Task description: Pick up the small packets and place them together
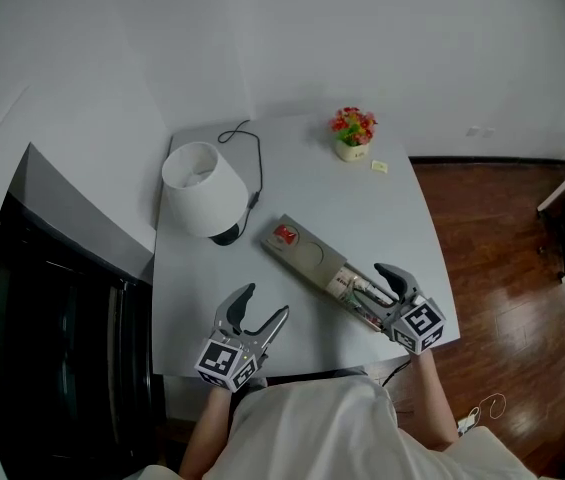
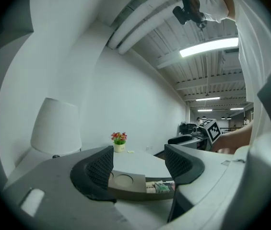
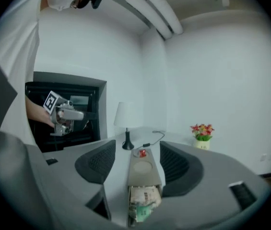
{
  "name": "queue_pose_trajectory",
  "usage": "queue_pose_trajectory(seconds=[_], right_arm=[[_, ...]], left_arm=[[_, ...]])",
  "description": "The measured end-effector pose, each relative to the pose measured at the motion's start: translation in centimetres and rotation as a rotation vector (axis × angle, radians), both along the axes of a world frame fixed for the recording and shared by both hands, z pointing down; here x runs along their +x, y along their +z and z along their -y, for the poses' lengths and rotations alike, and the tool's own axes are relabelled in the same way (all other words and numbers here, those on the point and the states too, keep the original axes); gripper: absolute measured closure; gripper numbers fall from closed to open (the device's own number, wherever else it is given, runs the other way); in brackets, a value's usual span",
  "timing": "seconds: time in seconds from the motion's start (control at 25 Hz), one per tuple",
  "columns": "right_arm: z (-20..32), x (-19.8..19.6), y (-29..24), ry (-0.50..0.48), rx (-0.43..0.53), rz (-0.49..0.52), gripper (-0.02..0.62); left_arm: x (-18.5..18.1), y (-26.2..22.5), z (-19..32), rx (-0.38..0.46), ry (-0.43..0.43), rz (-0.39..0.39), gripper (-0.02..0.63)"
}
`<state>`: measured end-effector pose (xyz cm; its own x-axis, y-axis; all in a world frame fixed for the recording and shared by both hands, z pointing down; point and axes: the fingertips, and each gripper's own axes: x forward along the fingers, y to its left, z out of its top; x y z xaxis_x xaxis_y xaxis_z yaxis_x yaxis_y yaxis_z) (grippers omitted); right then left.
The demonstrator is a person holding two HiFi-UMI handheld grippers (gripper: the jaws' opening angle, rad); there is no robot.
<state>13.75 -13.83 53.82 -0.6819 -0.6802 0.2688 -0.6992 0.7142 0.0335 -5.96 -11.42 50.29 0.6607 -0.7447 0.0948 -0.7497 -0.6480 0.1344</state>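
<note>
Head view with the two gripper views. The white table fills the centre, with wooden floor to its right. A lamp with a white shade stands at the far left of the table, and its black cable loops toward the far edge.

A long grey tray lies slantwise in the middle of the table. It holds a red item at the far end and has a round recess midway. The small packets are bunched together in its near compartment (print too small to read).

The left gripper hovers over the near-left part of the table, its jaws apart with nothing gripped between them. The right gripper is at the near end of the tray. Its jaws are spread to either side of the packet compartment, and the pads are not seen pressing on the tray or the packets.

A small pot of red and yellow flowers stands near the far edge. One pale packet lies just beside it, well apart from those in the tray.
</note>
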Motion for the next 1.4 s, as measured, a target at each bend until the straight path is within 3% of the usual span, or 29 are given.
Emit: queue_pose_trajectory(seconds=[0.16,0.32,0.48,0.68,1.0,1.28,1.4], right_arm=[[-1.1,1.5,6.8,-0.137,-0.185,-0.24,0.314],[-0.8,3.1,12.7,-0.201,-0.313,-0.42,0.316],[-0.6,3.2,17.3,-0.233,-0.47,-0.504,0.316],[-0.1,3.0,21.2,-0.226,-0.59,-0.538,0.316],[0.4,3.8,24.7,-0.173,-0.657,-0.663,0.345],[0.3,3.8,24.5,-0.142,-0.632,-0.702,0.426],[0.3,3.7,23.8,-0.131,-0.604,-0.689,0.492]], left_arm=[[1.2,0.3,-0.2,-0.007,0.028,0.013,0.272],[1.9,0.6,-0.6,-0.009,0.04,0.029,0.272],[1.8,0.8,-1.1,-0.013,0.032,0.032,0.272],[1.2,0.7,-1.6,-0.016,0.0,0.031,0.272],[-0.3,0.8,-2.0,-0.021,-0.062,0.022,0.272],[-1.1,1.1,-2.1,-0.028,-0.089,0.013,0.272],[-1.2,1.2,-2.1,-0.034,-0.093,0.002,0.273]])
